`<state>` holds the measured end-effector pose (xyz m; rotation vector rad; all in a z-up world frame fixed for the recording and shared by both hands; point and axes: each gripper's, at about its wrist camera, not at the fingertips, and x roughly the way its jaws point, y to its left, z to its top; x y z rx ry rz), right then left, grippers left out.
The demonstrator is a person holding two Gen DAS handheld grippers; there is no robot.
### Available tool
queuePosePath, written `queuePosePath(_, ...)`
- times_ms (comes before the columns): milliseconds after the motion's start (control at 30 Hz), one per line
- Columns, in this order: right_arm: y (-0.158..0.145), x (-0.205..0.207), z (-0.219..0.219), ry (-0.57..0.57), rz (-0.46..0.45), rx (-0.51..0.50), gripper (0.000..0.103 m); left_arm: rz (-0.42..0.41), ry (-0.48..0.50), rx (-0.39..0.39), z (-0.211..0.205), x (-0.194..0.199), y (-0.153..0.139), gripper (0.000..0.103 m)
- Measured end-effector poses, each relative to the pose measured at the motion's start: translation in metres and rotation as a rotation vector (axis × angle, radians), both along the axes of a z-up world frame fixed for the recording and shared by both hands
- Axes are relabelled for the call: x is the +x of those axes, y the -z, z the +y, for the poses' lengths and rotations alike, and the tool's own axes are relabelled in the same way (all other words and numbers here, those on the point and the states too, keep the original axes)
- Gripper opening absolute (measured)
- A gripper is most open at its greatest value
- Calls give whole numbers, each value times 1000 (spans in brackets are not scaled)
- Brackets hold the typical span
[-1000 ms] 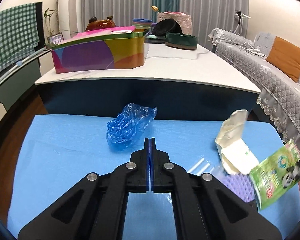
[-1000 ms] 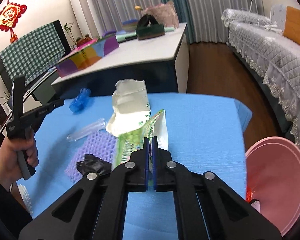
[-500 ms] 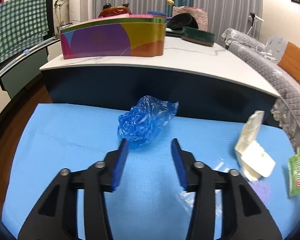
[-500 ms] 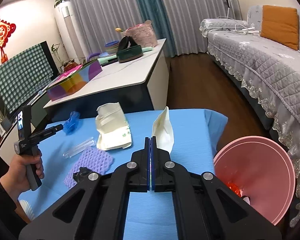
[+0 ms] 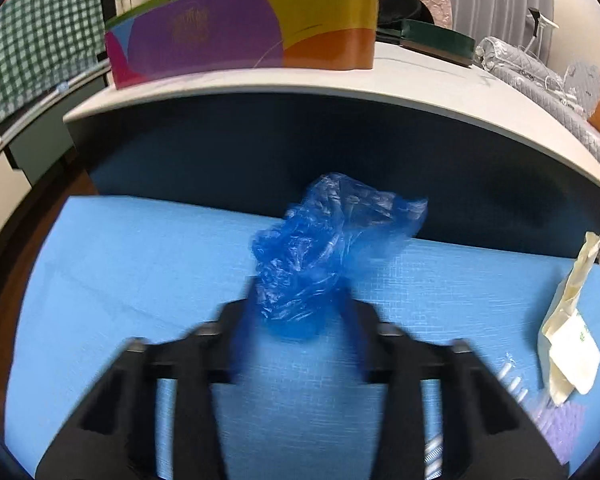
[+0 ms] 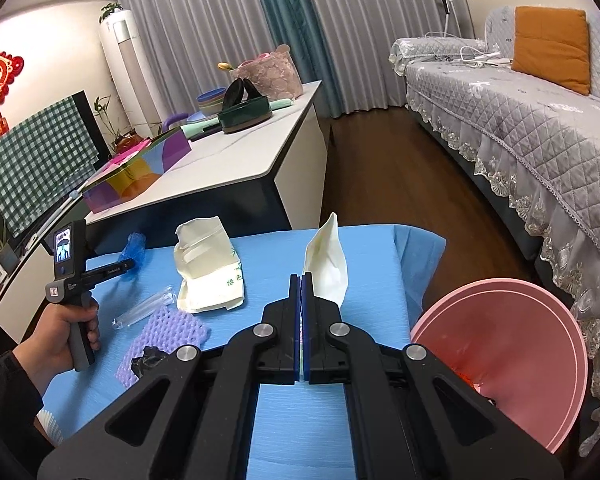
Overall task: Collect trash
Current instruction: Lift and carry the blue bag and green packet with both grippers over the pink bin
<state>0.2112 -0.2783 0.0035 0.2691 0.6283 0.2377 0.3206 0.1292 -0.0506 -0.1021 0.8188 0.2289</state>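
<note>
Both grippers are black, angular linkages with triangular cut-outs; the right gripper [image 6: 302,308] has round silver screws at its joints and blue pads lining its fingers [image 6: 296,320]. Behind the fingers of the left gripper [image 5: 298,312] sits a grey pistol handle with a small screen, held by a hand [image 6: 56,332] in a dark sleeve.

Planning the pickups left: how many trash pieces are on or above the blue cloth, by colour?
Blue: 1 plastic bag
Cream: 2, pouch and held wrapper
Clear: 1 tube
Purple: 1 foam net
Black: 1 scrap
Total: 6
</note>
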Motion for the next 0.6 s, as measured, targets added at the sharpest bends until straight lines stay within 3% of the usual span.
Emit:
queuePosePath(100,-3,-4,-3,4,-7,7,1,-11,1,-13,1,-9,-6,7)
queuePosePath(600,-30,-40,-9,40,-82,0,1,-149,135,-27,-57,-89,-71,5)
